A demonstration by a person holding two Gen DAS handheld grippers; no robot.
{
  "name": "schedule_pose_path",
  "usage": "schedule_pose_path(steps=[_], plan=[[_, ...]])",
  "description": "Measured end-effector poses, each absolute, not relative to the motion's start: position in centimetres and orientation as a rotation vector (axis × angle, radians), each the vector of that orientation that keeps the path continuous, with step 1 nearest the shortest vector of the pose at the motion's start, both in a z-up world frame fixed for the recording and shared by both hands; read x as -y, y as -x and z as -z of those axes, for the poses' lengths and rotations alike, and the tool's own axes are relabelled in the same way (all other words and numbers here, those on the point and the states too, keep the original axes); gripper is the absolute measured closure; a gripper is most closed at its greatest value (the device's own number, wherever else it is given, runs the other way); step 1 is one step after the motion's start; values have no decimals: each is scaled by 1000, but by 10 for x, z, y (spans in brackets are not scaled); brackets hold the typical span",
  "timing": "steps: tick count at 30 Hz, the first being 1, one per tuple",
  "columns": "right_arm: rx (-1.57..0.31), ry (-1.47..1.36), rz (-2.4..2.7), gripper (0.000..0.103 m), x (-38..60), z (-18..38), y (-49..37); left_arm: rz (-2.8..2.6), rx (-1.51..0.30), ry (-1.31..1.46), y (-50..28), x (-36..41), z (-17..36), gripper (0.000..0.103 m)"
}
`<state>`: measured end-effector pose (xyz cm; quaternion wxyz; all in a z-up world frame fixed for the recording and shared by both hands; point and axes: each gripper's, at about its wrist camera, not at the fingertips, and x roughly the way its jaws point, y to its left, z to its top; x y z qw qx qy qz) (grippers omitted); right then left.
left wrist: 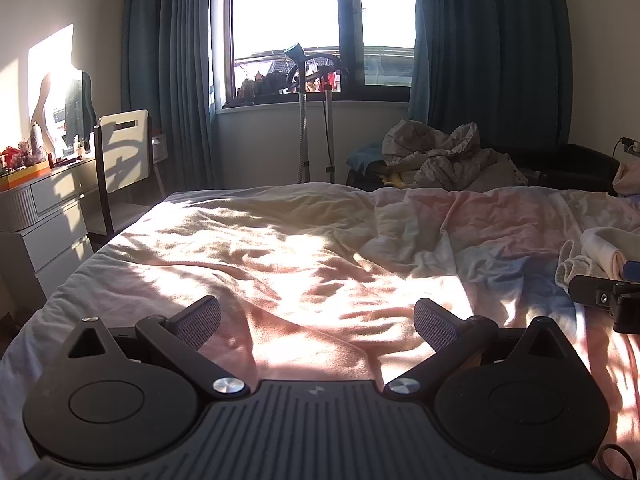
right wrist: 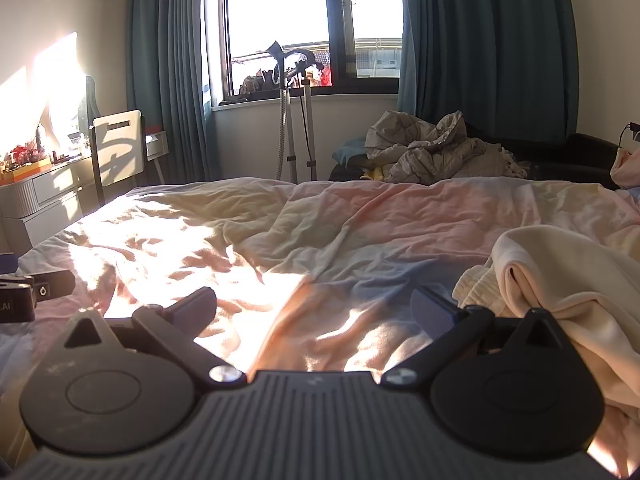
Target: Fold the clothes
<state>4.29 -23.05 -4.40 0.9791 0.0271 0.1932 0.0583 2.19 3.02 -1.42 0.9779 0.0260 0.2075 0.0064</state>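
Right wrist: cream garment beside right jaws.

A pastel pink, yellow and pale-blue blotched bedsheet covers the bed. A cream fleece garment lies on it. Teal curtains flank the window; a grey crumpled quilt sits behind.

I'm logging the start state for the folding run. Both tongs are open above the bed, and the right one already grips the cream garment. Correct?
Not quite. The right tongs are open and empty; the cream garment lies on the bed just right of them, ungripped, as the right wrist view shows. The left tongs are open above the bed, as you say.
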Motion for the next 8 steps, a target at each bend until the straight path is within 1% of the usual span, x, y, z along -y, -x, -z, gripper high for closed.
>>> schedule_pose_path(steps=[8], plan=[[-388,-56,-116,0,229,44,-42,-13,-420,-52,-21,-31,14,0]])
